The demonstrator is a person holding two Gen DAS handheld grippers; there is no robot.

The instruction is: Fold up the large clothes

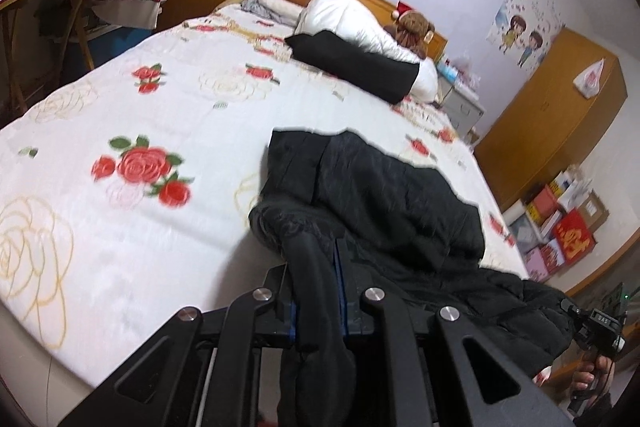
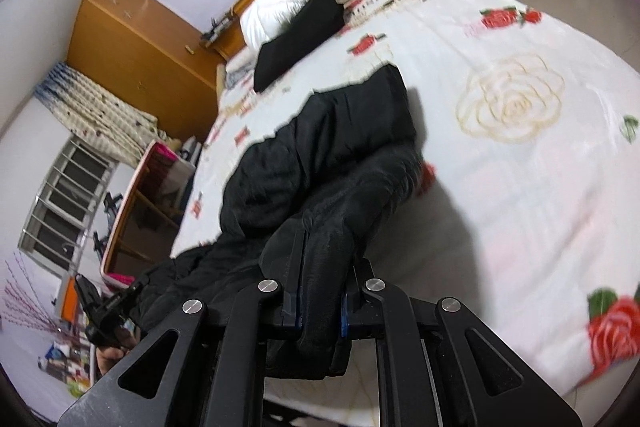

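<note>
Folding in progress, to judge by the raised near end: a black coat (image 1: 384, 195) lies lengthwise on the bed (image 1: 160, 115), its far end flat toward the headboard, its near end lifted at the foot edge. The left gripper (image 1: 316, 267) and right gripper (image 2: 320, 267) each have jaws drawn narrow around a bunch of cloth, which fills the gap between them. The next move likely calls for carrying both held corners evenly toward the far end, keeping the fold line straight.

Matte black left gripper (image 1: 316, 259), silver pivot screws, blue finger pads
</note>
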